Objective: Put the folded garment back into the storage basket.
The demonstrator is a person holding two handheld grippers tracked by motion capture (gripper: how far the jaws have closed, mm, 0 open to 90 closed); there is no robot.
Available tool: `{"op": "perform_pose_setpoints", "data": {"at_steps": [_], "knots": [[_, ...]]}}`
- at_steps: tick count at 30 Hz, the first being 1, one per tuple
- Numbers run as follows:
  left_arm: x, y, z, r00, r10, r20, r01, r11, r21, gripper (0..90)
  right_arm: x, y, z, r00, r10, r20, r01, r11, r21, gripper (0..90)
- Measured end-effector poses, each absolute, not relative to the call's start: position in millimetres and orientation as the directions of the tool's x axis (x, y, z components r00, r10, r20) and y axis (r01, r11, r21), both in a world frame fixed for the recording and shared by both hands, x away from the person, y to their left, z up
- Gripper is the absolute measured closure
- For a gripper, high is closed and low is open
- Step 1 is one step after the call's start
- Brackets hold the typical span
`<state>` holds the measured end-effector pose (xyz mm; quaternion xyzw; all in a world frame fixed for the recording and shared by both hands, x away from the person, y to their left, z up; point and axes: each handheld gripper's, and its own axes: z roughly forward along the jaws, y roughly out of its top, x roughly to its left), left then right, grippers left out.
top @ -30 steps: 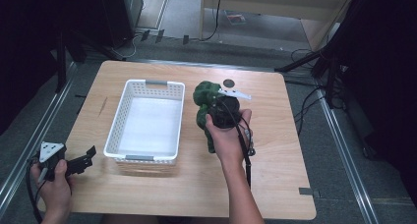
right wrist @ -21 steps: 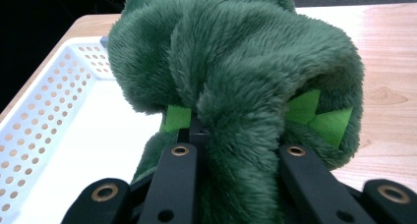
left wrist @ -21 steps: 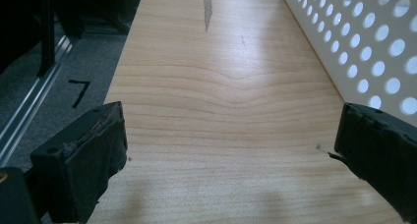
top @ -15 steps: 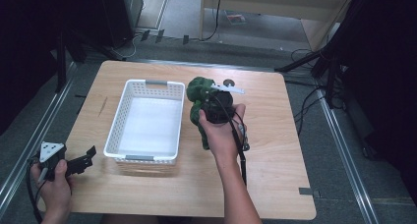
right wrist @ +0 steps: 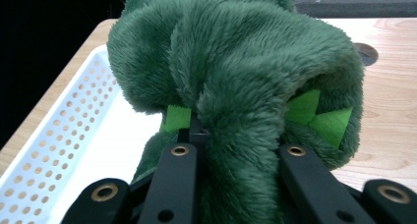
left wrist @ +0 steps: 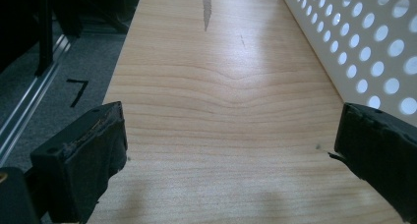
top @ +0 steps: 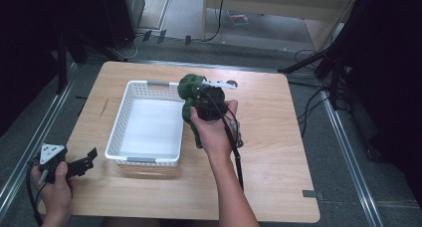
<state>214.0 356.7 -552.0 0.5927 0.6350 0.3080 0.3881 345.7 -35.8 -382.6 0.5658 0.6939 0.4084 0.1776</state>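
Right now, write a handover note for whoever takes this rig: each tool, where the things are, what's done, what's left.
Right tool: shut on the green plush toy, held up at the right rim of the white basket, near its far right corner.
Left tool: open, nothing between its jaws, low over the wooden table at the near left corner, beside the basket's perforated wall.
Done: toy picked up and at the basket's edge.
Left: probably carry it over the basket's floor, lower it and open the right tool. The basket has nothing in it yet.
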Motion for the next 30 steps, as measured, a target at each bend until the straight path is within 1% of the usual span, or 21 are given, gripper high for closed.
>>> {"op": "perform_pose_setpoints", "data": {"at_steps": [14,18,30], "knots": [[215,356,-552,-0.002,0.991,-0.133,0.514,0.115,0.850,0.2,348,-14,-375,-0.325,0.921,0.215,0.641,0.046,0.766,78.4],[214,357,-552,0.010,0.991,-0.132,0.504,0.109,0.857,0.2,349,-8,-374,-0.334,0.919,0.209,0.637,0.057,0.768,78.4],[214,357,-552,0.013,0.991,-0.136,0.501,0.111,0.858,0.2,352,16,-373,-0.359,0.906,0.223,0.643,0.068,0.763,78.4]]}}
